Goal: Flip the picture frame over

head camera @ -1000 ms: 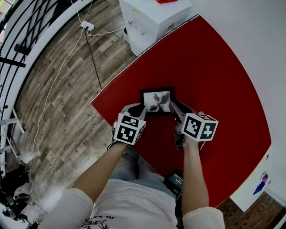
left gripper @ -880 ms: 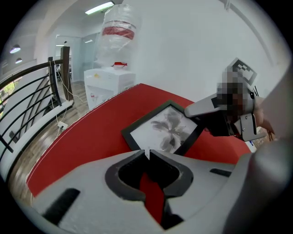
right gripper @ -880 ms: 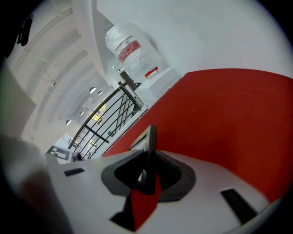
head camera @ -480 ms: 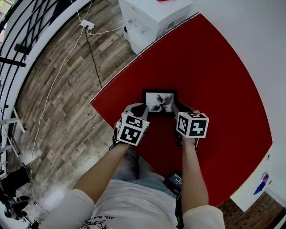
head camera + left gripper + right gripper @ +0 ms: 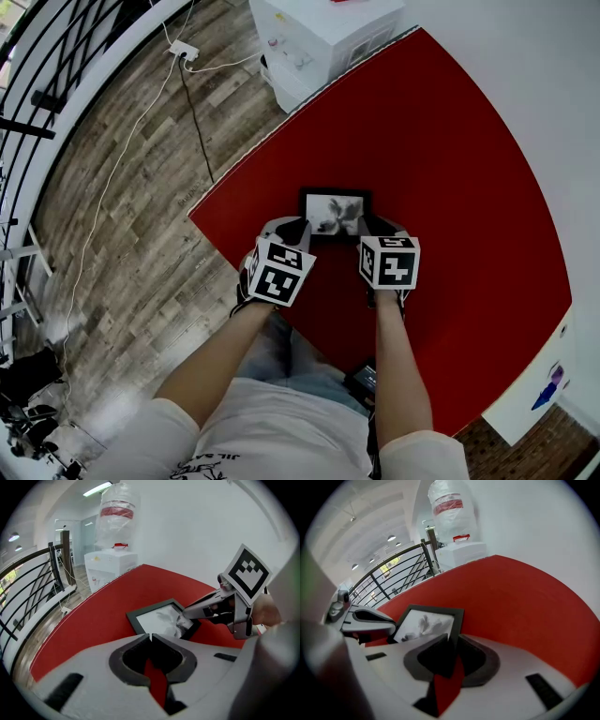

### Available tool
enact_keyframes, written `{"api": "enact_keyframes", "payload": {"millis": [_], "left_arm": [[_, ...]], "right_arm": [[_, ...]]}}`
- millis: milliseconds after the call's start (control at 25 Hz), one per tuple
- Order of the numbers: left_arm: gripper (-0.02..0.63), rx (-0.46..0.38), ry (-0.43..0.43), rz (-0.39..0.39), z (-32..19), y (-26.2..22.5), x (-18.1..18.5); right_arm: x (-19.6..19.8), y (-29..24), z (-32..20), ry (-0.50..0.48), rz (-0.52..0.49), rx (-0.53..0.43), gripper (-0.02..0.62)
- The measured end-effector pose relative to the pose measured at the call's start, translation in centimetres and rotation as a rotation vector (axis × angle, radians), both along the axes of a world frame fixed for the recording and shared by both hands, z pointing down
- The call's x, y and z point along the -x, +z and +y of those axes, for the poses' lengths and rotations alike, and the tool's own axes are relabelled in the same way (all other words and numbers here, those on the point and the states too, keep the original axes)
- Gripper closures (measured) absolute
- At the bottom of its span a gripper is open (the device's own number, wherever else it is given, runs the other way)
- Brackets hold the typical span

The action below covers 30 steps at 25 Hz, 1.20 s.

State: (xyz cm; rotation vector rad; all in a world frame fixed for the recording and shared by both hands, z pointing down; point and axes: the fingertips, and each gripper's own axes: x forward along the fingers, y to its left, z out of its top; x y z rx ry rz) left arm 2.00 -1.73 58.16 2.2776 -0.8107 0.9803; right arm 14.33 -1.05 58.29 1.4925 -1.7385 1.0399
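While left gripper (image 5: 150, 636) closes empty, right gripper (image 5: 453, 638) clamps corner of one picture frame (image 5: 425, 623).

Wood-plank floor (image 5: 122, 234) fills the head view from 7 to 11 o'clock, with a black railing (image 5: 42, 101) on a white base up at 10. A white power strip (image 5: 183, 52) and its cables lie on the floor at 11. A white water dispenser (image 5: 323, 33) sits at 12, right against the red table (image 5: 450, 141). There's plain white wall (image 5: 534, 75) from 1 to 3. A ceiling strip light (image 5: 97, 488) is on.
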Motion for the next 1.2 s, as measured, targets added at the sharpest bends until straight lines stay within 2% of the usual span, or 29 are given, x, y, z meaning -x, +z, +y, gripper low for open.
{"api": "enact_keyframes", "payload": {"millis": [440, 600, 880, 1040, 1200], "left_arm": [[0.586, -0.013, 0.009, 0.004, 0.3, 0.3, 0.2], [0.584, -0.038, -0.017, 0.03, -0.5, -0.6, 0.3], [0.586, -0.117, -0.04, 0.053, -0.5, -5.7, 2.6], [0.598, -0.163, -0.067, 0.064, 1.1, -9.9, 4.2], [0.6, -0.2, -0.111, 0.119, 2.3, -14.2, 5.4]], "right_arm": [[0.1, 0.0, 0.1, 0.001, -0.011, -0.069, 0.522], [0.0, -0.8, -0.1, 0.003, -0.007, -0.092, 0.511], [0.7, -4.8, 1.5, -0.009, 0.004, -0.136, 0.512], [1.8, -8.9, 3.7, -0.022, 0.068, -0.183, 0.515], [3.6, -12.4, 5.5, -0.011, 0.107, -0.243, 0.584]]}}
